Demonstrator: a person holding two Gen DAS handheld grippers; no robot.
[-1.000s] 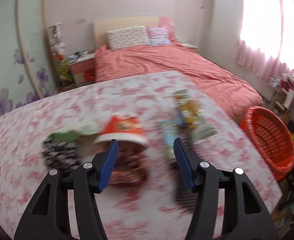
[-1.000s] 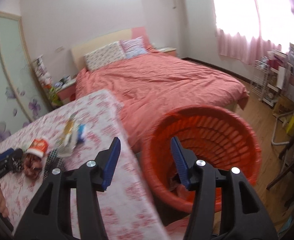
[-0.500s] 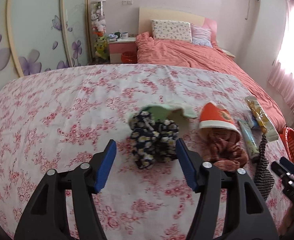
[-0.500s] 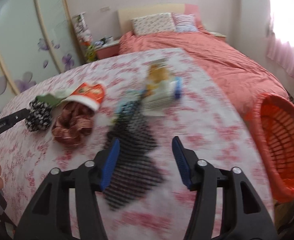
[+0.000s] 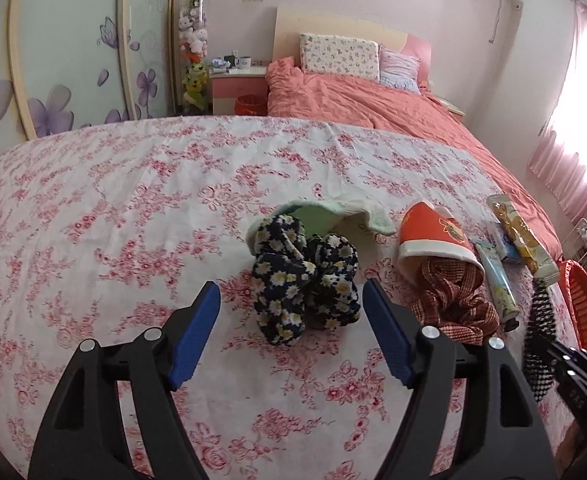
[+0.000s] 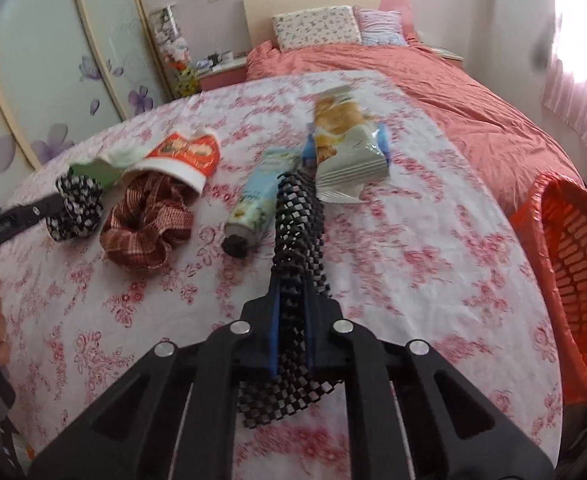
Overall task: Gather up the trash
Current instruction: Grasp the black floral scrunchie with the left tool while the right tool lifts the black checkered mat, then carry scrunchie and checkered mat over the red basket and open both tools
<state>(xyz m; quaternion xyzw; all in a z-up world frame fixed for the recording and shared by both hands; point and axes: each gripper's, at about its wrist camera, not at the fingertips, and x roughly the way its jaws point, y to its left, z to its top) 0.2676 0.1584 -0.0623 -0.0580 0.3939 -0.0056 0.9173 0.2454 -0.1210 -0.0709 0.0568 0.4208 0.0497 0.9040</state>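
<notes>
My left gripper (image 5: 291,300) is open, its blue pads on either side of a dark daisy-print scrunchie (image 5: 305,280) on the floral tablecloth (image 5: 133,208). My right gripper (image 6: 291,316) is shut on a black-and-white checkered cloth (image 6: 299,216), which also shows in the left wrist view (image 5: 539,336). Beside it lie a red plaid scrunchie (image 6: 145,224), a red paper cup (image 6: 185,156), a light blue tube (image 6: 257,196) and a snack bag (image 6: 345,144). A green paper piece (image 5: 325,216) lies behind the daisy scrunchie.
An orange basket (image 6: 573,264) stands off the table's right edge; its rim shows in the left wrist view (image 5: 581,304). A bed with a salmon cover (image 5: 373,108) is beyond the table. A nightstand (image 5: 239,84) and floral wardrobe doors (image 5: 73,60) are at the back left.
My right gripper swung from the basket to the table and closed on the checkered cloth. My left gripper moved left from the cup and plaid scrunchie to frame the daisy scrunchie.
</notes>
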